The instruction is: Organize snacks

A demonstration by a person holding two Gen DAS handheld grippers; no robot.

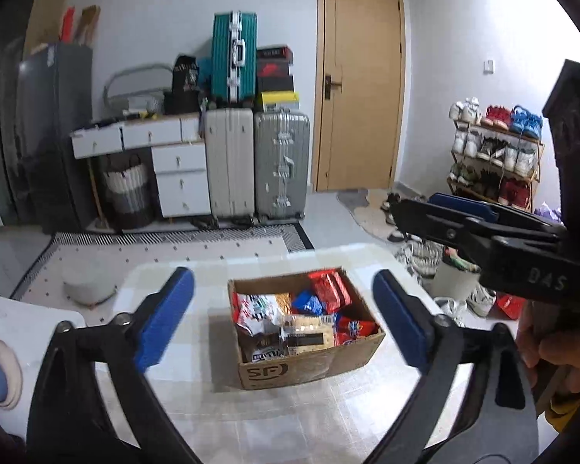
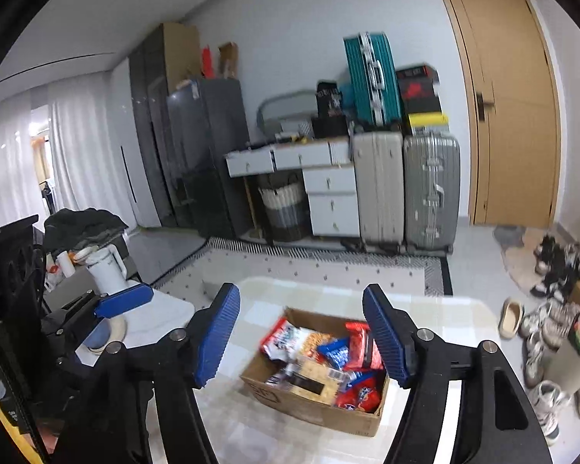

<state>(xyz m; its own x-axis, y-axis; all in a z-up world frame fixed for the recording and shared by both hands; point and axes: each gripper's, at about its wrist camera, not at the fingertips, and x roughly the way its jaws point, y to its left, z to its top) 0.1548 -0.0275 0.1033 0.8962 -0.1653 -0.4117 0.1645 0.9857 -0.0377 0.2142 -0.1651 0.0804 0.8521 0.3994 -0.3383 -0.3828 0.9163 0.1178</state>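
An open cardboard box (image 1: 321, 365) (image 2: 290, 406) stands on the pale checked table (image 1: 282, 417) (image 2: 328, 294). It holds several snack packets: red ones (image 1: 330, 290) (image 2: 361, 348), a blue one (image 1: 307, 303) (image 2: 334, 352), a cracker pack (image 1: 309, 326) (image 2: 321, 379) and white ones. My left gripper (image 1: 284, 317) is open and empty, hovering above and in front of the box. My right gripper (image 2: 301, 338) is open and empty, above the box. The right gripper also shows in the left wrist view (image 1: 444, 212), and the left gripper in the right wrist view (image 2: 123, 301).
Behind the table lie a patterned rug (image 1: 212, 247), suitcases (image 1: 282, 162) (image 2: 431, 189), a white drawer desk (image 1: 178, 162) and a wooden door (image 1: 359, 77). A shoe rack (image 1: 495, 154) and loose shoes (image 2: 541, 332) are right. A white kettle (image 2: 106, 266) stands left.
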